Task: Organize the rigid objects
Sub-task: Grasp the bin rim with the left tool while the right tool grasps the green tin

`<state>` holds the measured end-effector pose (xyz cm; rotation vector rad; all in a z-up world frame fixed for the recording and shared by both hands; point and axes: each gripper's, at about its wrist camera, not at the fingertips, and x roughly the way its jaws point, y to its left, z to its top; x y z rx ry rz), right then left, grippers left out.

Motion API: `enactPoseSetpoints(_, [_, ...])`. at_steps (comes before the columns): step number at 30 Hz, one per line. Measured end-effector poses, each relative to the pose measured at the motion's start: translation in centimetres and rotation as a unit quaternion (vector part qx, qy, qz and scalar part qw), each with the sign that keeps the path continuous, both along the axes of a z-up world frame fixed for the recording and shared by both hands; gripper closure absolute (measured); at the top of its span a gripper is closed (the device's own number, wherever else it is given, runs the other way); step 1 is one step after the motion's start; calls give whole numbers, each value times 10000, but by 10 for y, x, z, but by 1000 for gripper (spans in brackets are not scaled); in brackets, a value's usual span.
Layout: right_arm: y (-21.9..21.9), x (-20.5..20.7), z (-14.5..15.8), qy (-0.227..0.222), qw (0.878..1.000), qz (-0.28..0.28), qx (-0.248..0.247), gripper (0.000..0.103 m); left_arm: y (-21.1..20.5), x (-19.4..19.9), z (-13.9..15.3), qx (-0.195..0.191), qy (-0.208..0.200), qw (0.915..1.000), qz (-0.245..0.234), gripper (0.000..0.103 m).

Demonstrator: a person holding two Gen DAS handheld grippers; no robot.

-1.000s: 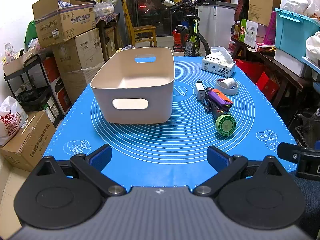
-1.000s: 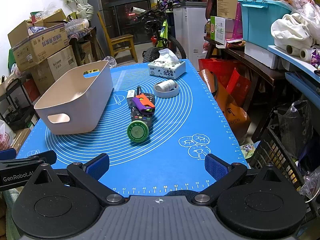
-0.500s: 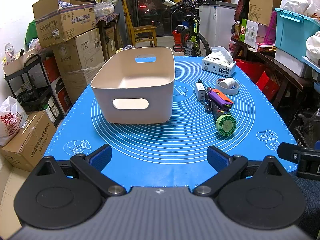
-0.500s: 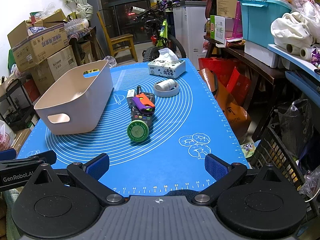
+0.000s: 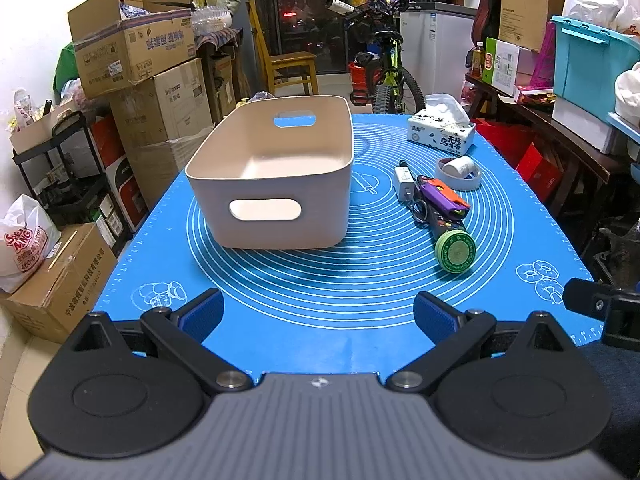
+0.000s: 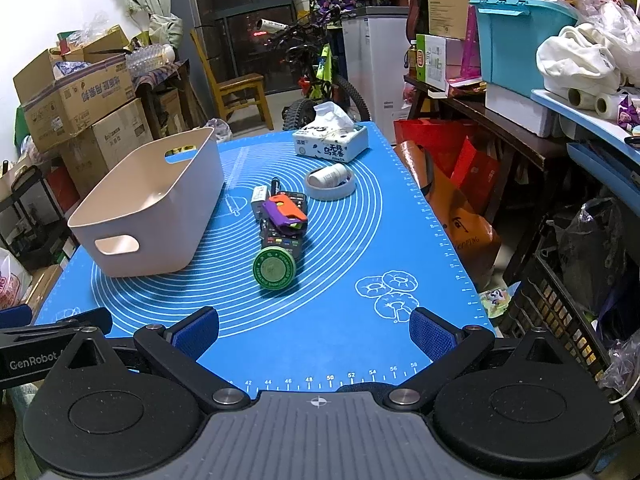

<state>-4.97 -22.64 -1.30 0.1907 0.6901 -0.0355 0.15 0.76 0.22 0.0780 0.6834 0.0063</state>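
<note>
An empty beige bin with cut-out handles stands on the left of the blue mat. To its right lie a green round tin, a dark remote, a purple and orange object on the remote, a white charger, and a white bottle inside a tape roll. My left gripper and right gripper are open and empty at the mat's near edge.
A tissue box sits at the mat's far right. Cardboard boxes stack to the left. A bicycle and chair stand beyond. Shelves with a teal bin and a crate line the right.
</note>
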Motion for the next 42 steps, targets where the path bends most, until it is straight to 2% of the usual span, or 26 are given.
enactPoseSetpoints(8, [0,3,5,-31,9999,82,108,2,-1,1,13,49,-1,9999,155,3])
enactPoseSetpoints(13, [0,11,18,-154,9996,160,157,2,13,13,38,37,-135,9989,450,2])
enactPoseSetpoints(16, [0,21,26,-232,9995,185,84,2,23,34,60,17,-237,9980,578,1])
enactPoseSetpoints(19, [0,37,31,-232,9996,183,19,2,34,65,77,-22,-166,9976,672,1])
enactPoseSetpoints(24, [2,75,26,-114,9997,222,50,2,54,113,87,77,-148,9963,846,1])
enactPoseSetpoints(28, [8,109,12,37,9999,145,73,2,71,153,76,226,185,9964,802,1])
enactPoseSetpoints(33, [21,146,-18,329,9994,92,61,2,89,201,43,352,673,9951,627,1])
enactPoseSetpoints(38, [38,172,-54,628,9980,55,-59,2,109,231,7,107,1186,9907,661,3])
enactPoseSetpoints(39, [41,176,-60,695,9975,34,-96,2,112,235,-1,59,1300,9890,700,4])
enactPoseSetpoints(41, [47,182,-74,820,9965,-1,-162,2,117,241,-14,36,1489,9861,742,20])
enactPoseSetpoints(42, [48,183,-79,862,9961,-3,-184,2,119,243,-19,18,1577,9849,720,21])
